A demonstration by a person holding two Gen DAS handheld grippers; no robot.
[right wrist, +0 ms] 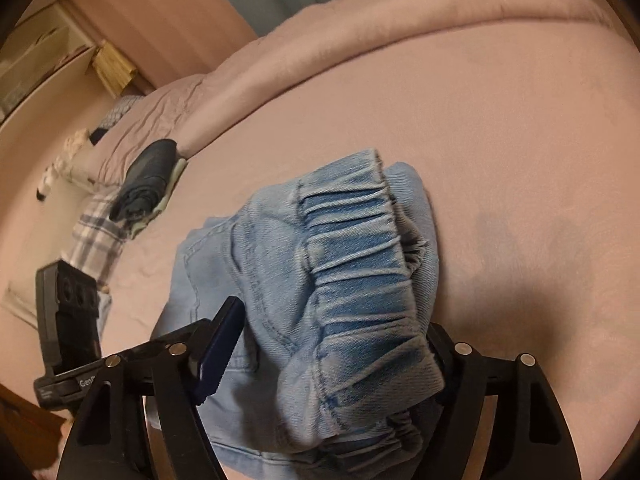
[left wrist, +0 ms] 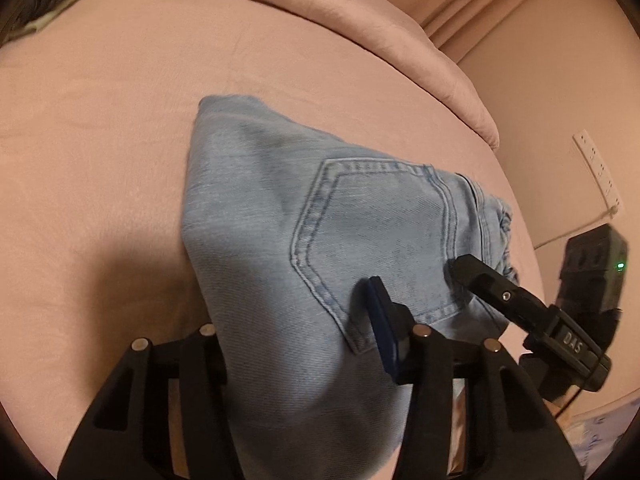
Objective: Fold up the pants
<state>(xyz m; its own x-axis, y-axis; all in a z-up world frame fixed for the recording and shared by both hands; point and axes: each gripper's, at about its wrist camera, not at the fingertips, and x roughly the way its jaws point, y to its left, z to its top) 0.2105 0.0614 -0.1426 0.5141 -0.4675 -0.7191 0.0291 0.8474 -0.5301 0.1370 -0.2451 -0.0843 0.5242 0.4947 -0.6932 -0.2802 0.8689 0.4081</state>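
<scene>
Light blue denim pants lie folded on a pink bed, back pocket up. My left gripper is shut on the near fold of the pants; its left finger is hidden under the cloth. My right gripper shows at the right in the left wrist view, at the waistband end. In the right wrist view the right gripper is shut on the bunched elastic waistband of the pants. The left gripper's body shows at the left.
A rolled pink duvet runs along the far side of the bed. A dark folded garment and a plaid cloth lie at the bed's left. A white power strip lies on the floor at the right.
</scene>
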